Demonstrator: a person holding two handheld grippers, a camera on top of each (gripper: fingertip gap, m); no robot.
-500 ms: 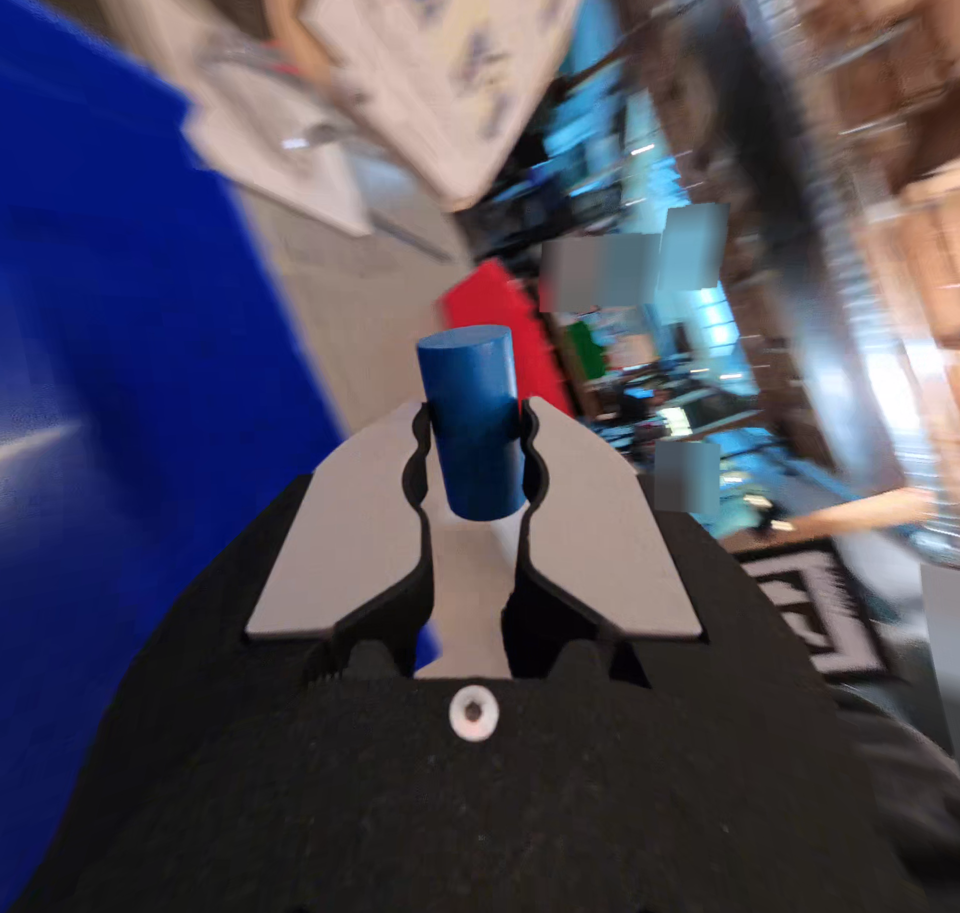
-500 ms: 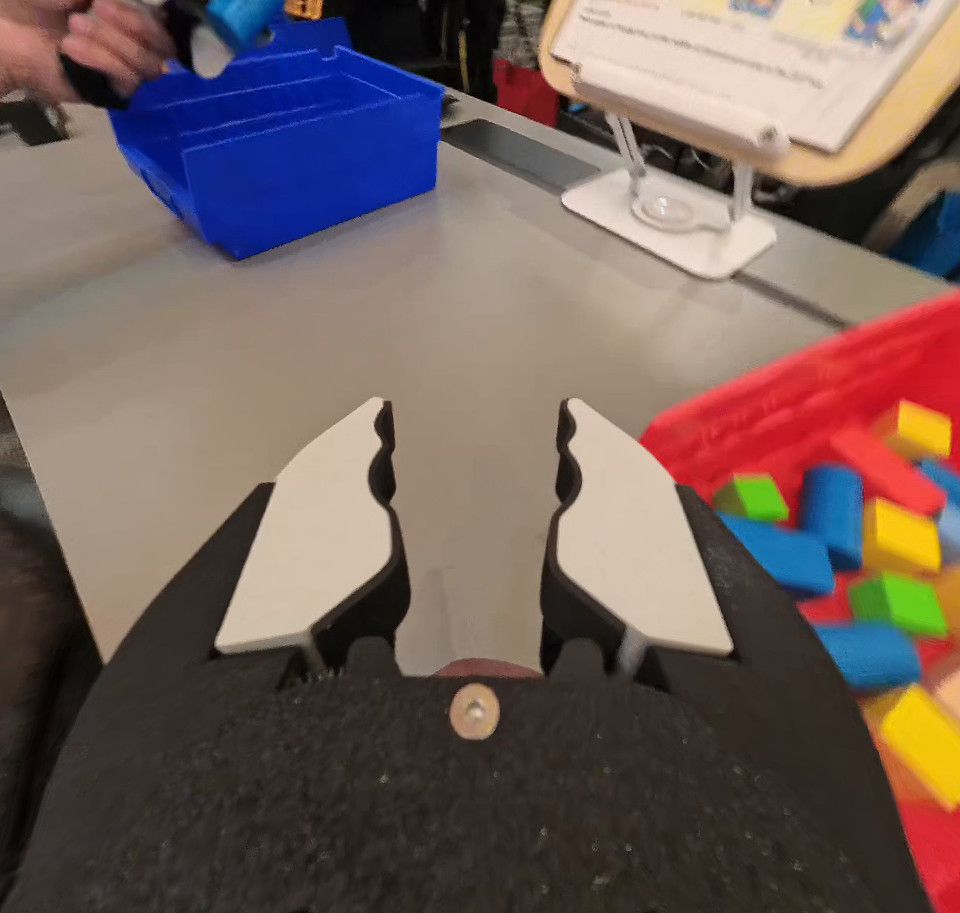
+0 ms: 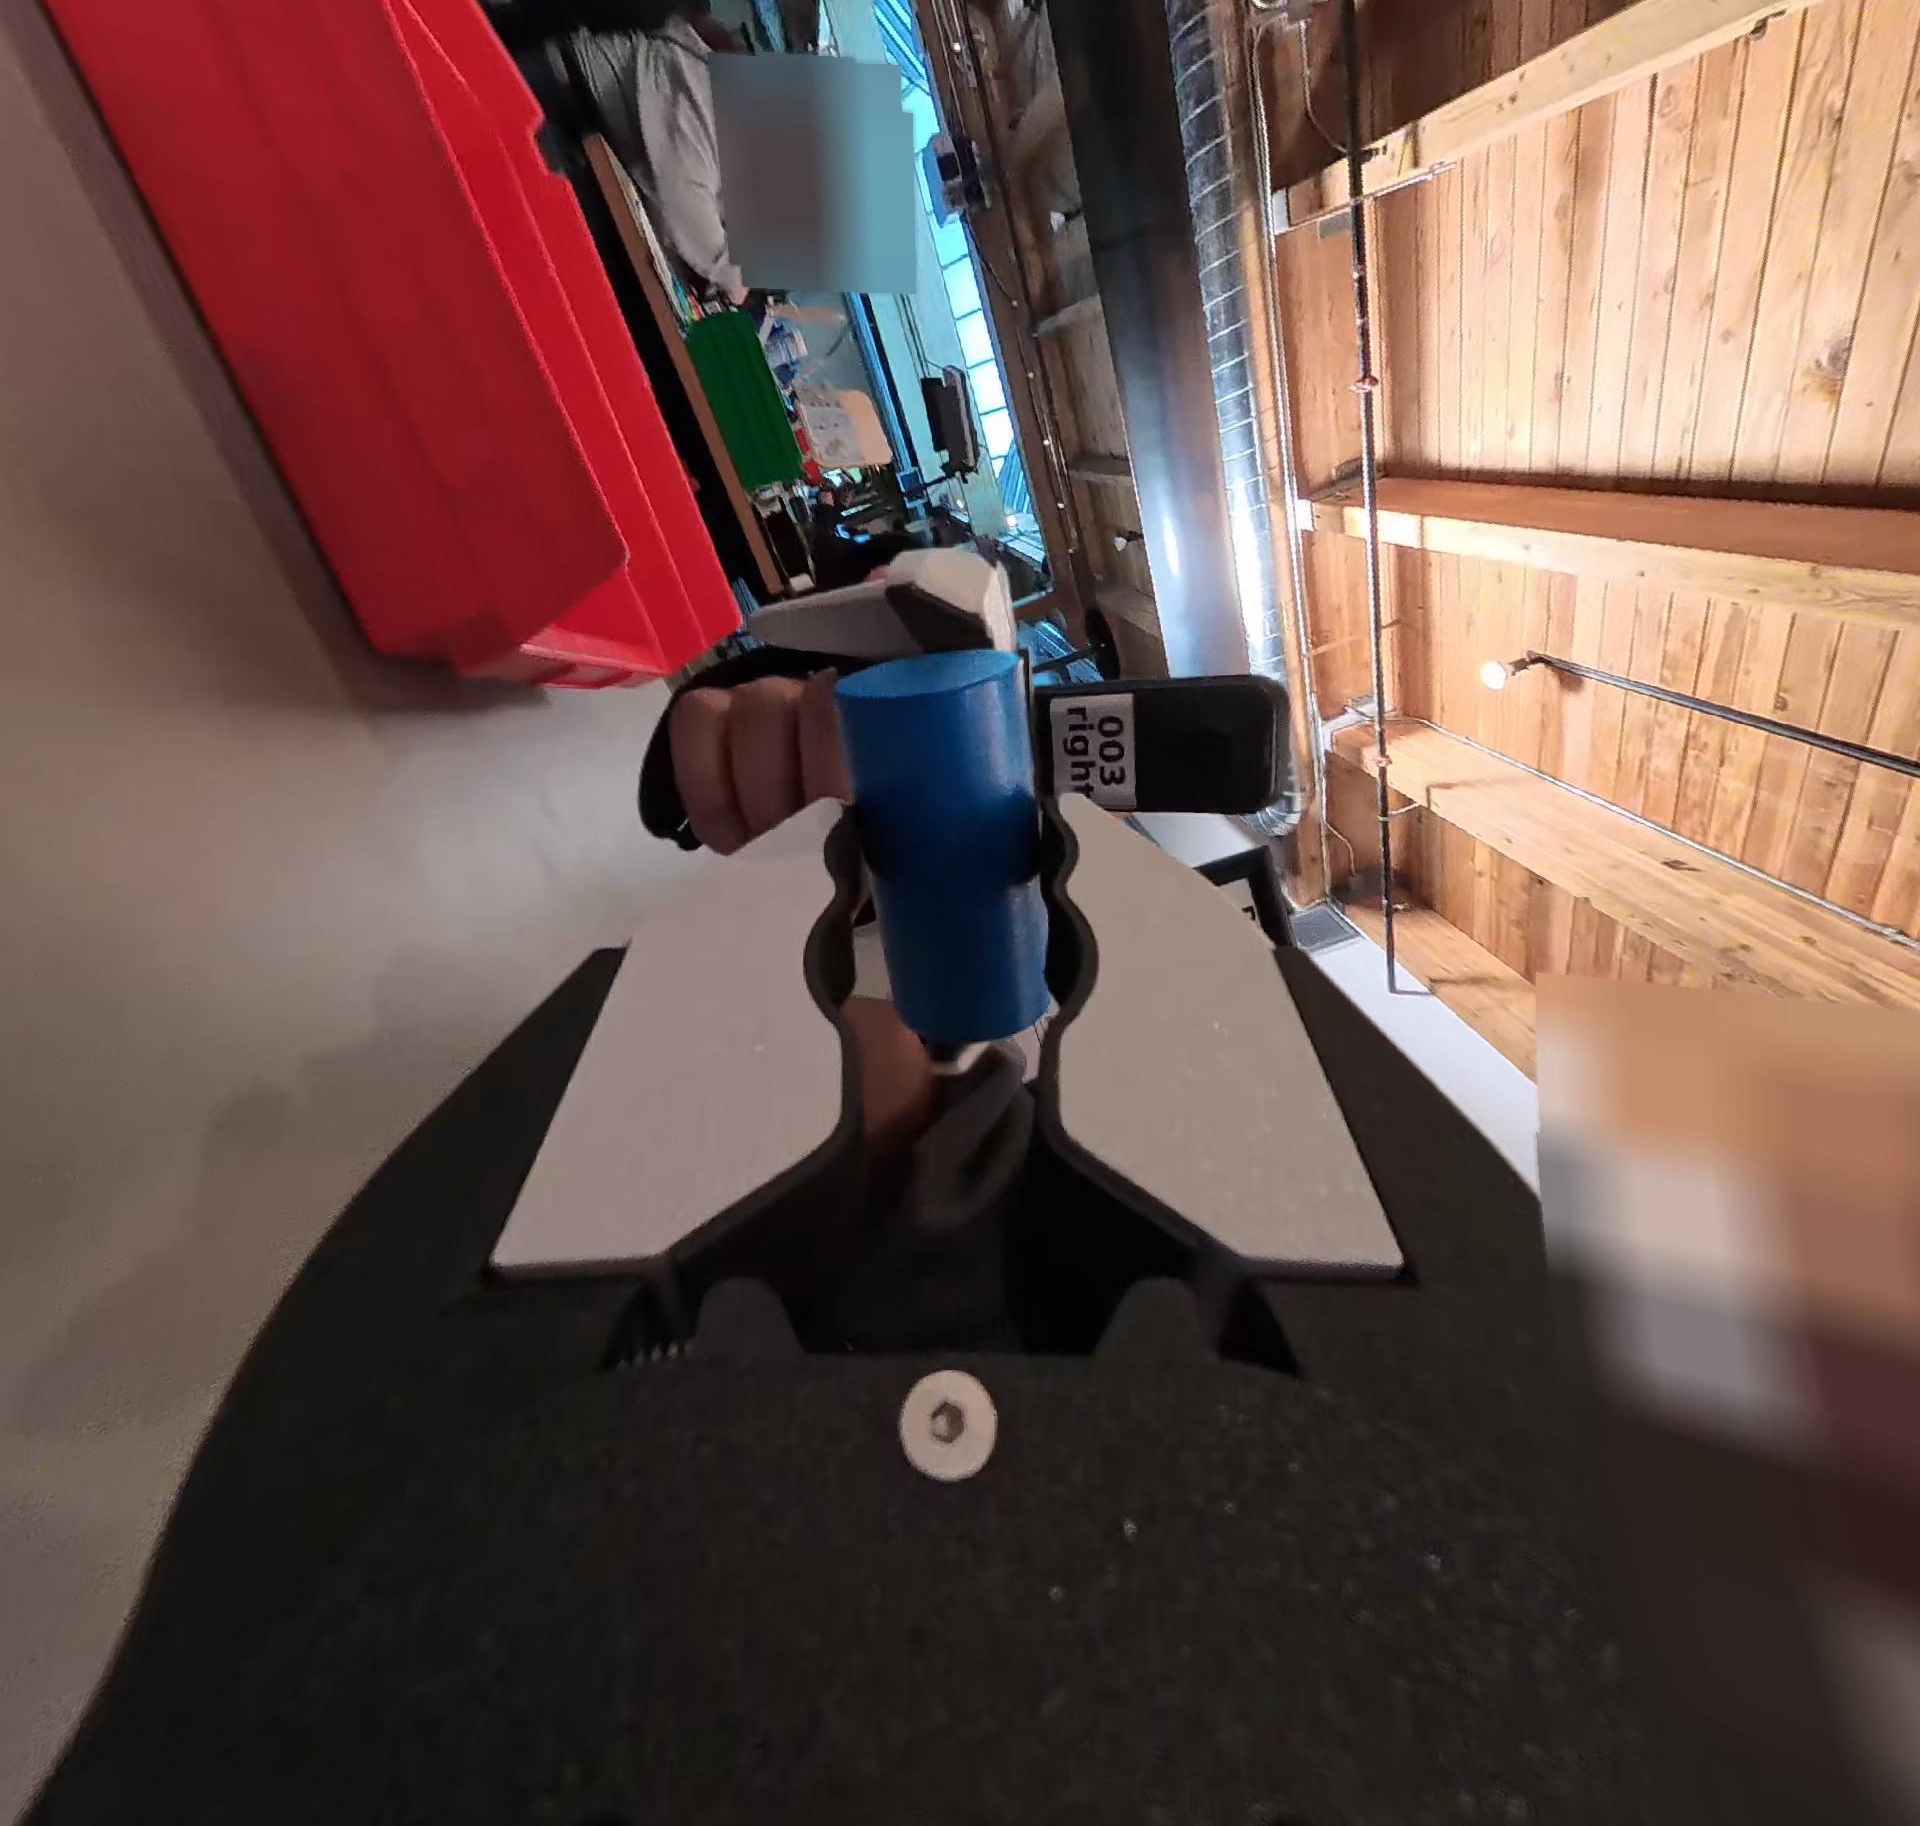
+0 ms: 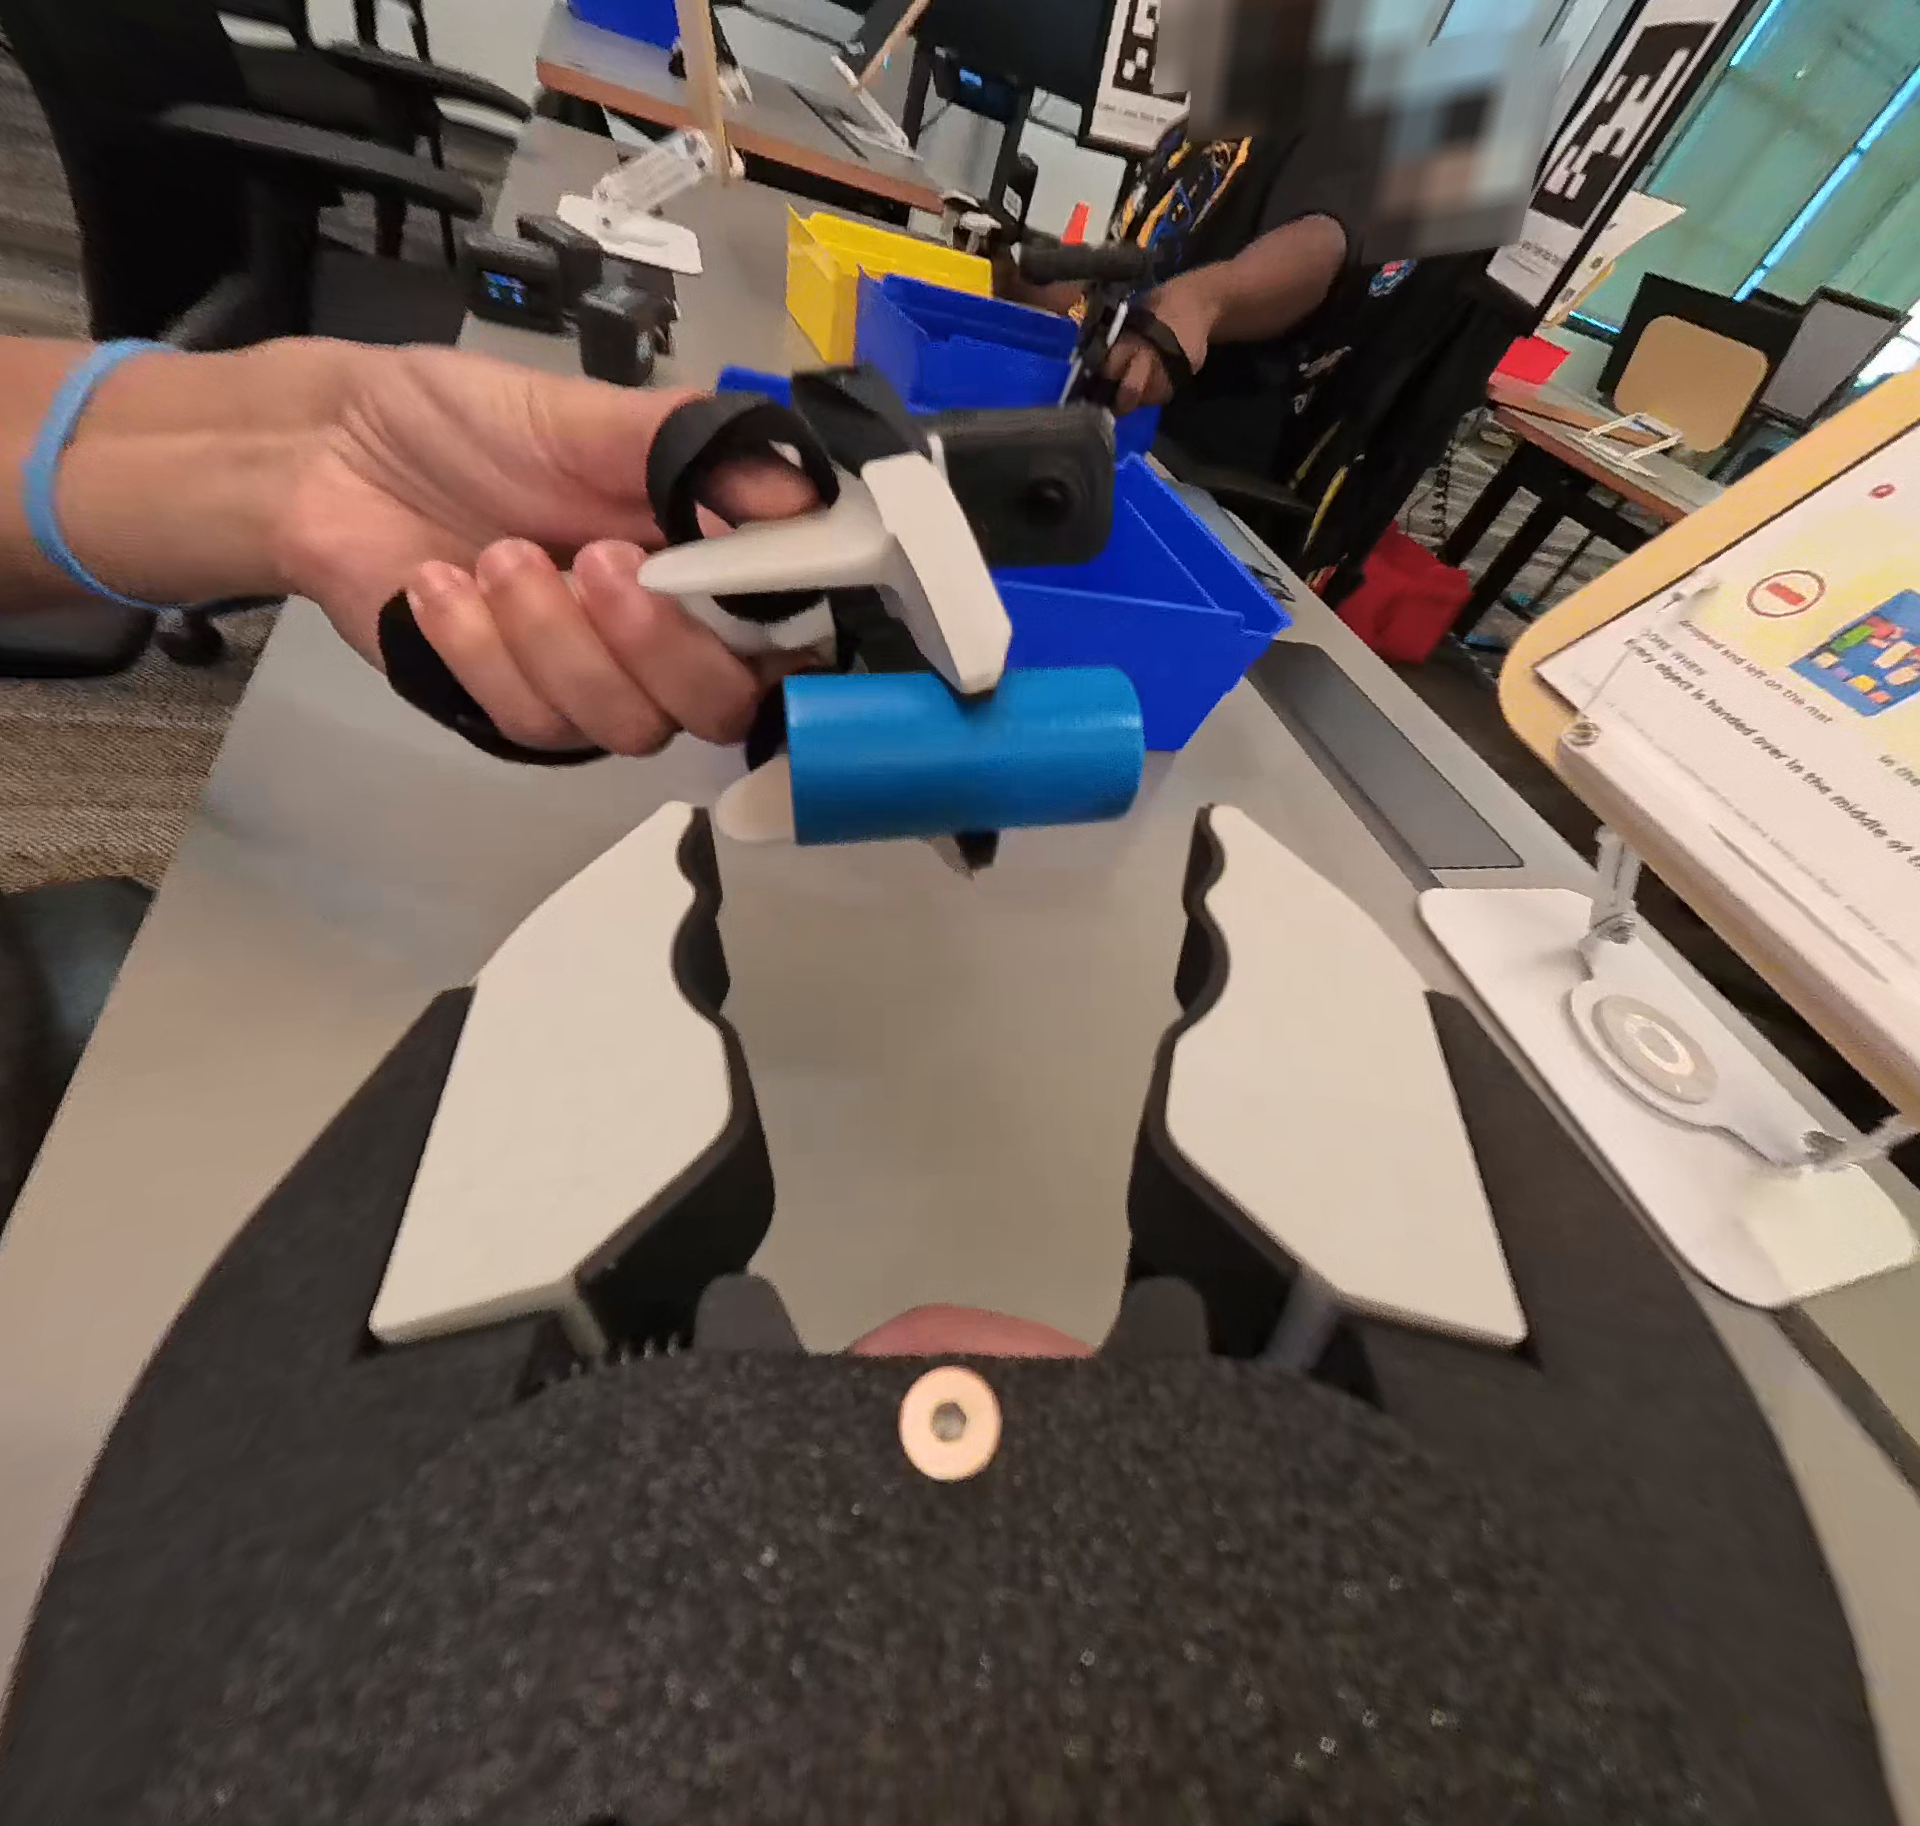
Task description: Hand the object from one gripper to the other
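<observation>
Right wrist view: left hand-held gripper (image 4: 966, 768) has come from the upper left to mid-frame, clamped on the blue cylinder (image 4: 961, 755) — lying crosswise.
Right hand-held gripper (image 4: 951, 903): fingers wide apart, empty — cylinder just beyond its tips.
Counter (image 4: 312, 903): below.

In the right wrist view, the cylinder (image 4: 961, 756) lies sideways in the left gripper (image 4: 971, 768), above the table (image 4: 312, 903) and just beyond the spread fingers of the right gripper (image 4: 945, 903). A bin (image 4: 1122, 623) stands behind it. A stand (image 4: 1662, 1080) is on the right.
</observation>
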